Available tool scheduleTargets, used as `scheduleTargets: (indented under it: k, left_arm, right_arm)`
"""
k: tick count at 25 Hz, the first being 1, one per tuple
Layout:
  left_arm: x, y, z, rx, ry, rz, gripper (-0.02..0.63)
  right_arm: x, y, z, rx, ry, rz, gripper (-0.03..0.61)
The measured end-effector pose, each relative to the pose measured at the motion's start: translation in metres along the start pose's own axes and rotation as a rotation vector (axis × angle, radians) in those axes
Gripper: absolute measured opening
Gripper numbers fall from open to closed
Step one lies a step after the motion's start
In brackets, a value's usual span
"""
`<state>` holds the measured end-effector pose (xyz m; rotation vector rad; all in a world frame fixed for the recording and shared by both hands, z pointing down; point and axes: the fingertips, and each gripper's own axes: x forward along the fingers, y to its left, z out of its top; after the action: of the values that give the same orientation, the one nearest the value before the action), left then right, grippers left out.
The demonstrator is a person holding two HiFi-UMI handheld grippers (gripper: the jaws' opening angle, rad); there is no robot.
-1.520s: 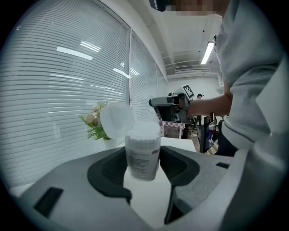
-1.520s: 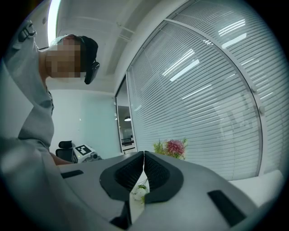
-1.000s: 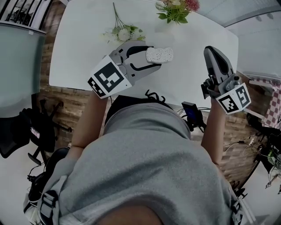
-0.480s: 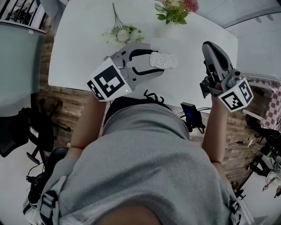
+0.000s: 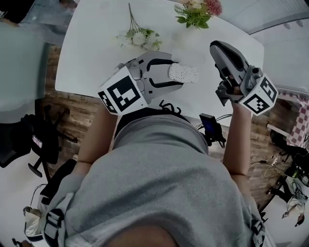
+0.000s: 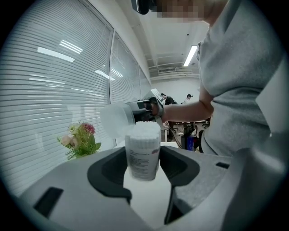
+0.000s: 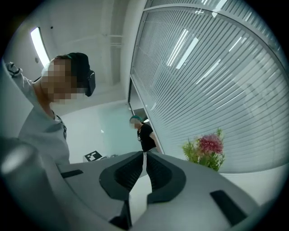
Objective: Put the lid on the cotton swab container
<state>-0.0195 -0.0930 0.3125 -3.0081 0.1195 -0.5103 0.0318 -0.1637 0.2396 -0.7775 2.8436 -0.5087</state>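
while l gripper [image 5: 176, 74] holds container [image 6: 143, 155], lid [image 6: 115, 120] near

The cotton swab container [image 6: 143, 135] bears a label [image 6: 142, 160] with print too blurred to read.

The lid [image 6: 116, 120] is a pale blur, and the top edge crops the flowers [image 5: 197, 9].

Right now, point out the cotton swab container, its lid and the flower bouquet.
cotton swab container [image 6: 143, 155], left gripper view, on its labelled side wall.
lid [image 6: 116, 119], left gripper view, on its translucent side.
flower bouquet [image 7: 209, 145], right gripper view, on the pink bloom.
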Motion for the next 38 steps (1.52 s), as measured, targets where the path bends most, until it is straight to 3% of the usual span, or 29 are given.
scheduleTargets:
  k: [18, 28, 38]
  left_arm:
    - [0.004, -0.005, -0.009, 0.005, 0.034, -0.019, 0.225]
    - [0.005, 0.0, -0.018, -0.005, 0.057, -0.002, 0.225]
    - [0.002, 0.008, -0.023, -0.033, 0.08, 0.036, 0.224]
  right_arm:
    - [0.013, 0.049, -0.02, -0.019, 0.188, 0.253, 0.026]
    - [0.023, 0.068, -0.041, -0.174, 0.395, 0.316, 0.026]
    - [0.03, 0.08, -0.051, -0.201, 0.49, 0.357, 0.026]
